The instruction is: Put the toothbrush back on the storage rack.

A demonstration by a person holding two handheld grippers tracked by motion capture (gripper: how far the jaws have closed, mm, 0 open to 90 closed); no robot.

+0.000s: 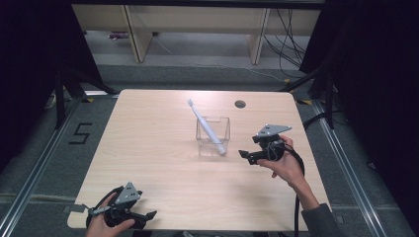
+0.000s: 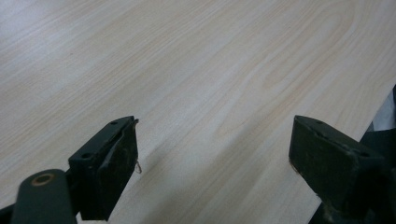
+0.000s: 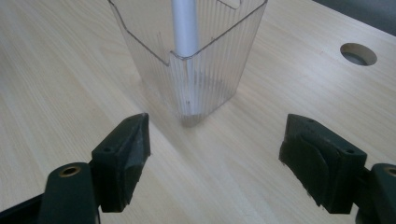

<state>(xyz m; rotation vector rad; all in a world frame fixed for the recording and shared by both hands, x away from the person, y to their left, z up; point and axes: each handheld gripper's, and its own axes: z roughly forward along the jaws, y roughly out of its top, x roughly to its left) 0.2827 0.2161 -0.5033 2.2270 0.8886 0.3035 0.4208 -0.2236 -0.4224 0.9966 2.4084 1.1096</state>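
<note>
A clear ribbed plastic cup (image 1: pixel 213 135) stands in the middle of the wooden table (image 1: pixel 163 173). A pale toothbrush (image 1: pixel 205 125) leans inside it, its head sticking up and back to the left. My right gripper (image 1: pixel 245 155) is open, just right of the cup and pointing at it, with nothing between its jaws. In the right gripper view the cup (image 3: pixel 196 60) and the toothbrush handle (image 3: pixel 184 28) stand a short way ahead of the gripper (image 3: pixel 215 154). My left gripper (image 1: pixel 148 215) rests open near the front left edge; in the left gripper view its gripper (image 2: pixel 215 158) frames bare wood.
A round cable hole (image 1: pixel 240 104) sits in the table's back right; it is also in the right gripper view as the hole (image 3: pixel 358 53). Dark curtains flank the table, and shelving and cables stand beyond the far edge.
</note>
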